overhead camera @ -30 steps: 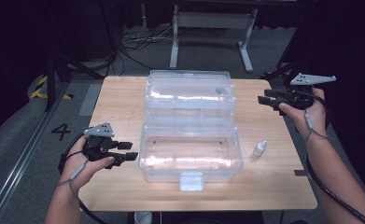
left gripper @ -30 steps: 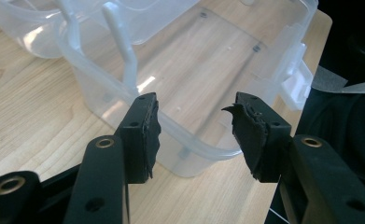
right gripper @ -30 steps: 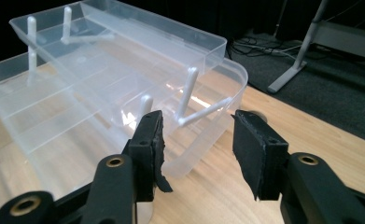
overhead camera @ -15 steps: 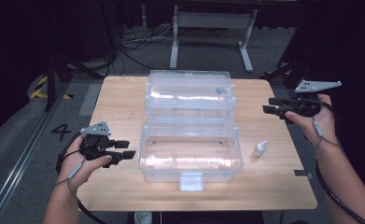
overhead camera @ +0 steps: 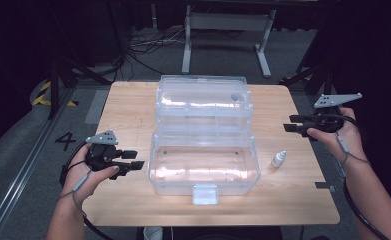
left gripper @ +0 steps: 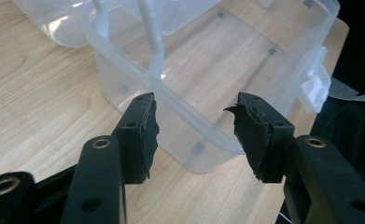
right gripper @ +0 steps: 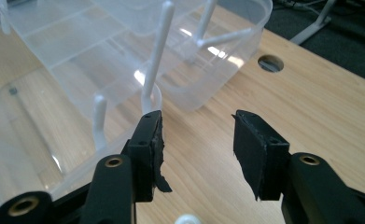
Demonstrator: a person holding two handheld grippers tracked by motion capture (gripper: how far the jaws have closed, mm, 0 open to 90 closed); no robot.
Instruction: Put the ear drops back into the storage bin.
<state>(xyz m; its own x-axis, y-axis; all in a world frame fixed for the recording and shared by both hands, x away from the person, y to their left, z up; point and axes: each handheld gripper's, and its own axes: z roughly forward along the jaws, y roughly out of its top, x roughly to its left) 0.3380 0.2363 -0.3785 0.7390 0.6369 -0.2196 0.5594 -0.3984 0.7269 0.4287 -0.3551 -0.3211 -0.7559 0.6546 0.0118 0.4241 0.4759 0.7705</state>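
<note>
A clear plastic organizer box (overhead camera: pixel 203 150) stands open at the middle of the wooden bench (overhead camera: pixel 133 105), its tiered tray swung back toward the far edge and its latch tab facing the near edge. The left gripper (overhead camera: pixel 135 159) hovers just beside the box's left wall, jaws released with nothing between them; they have just been opening. The right gripper (overhead camera: pixel 289 123) hangs over the bench's right edge, jaws parted and empty, well apart from the box. A small white dropper bottle (overhead camera: pixel 278 159) stands near the box's right wall.

The likely trouble: the light, slick box could skid or tip if one jaw nudges its rim, and the bottle could be knocked over by a sweeping right hand.

Count: one box, one bottle, two grippers.
</note>
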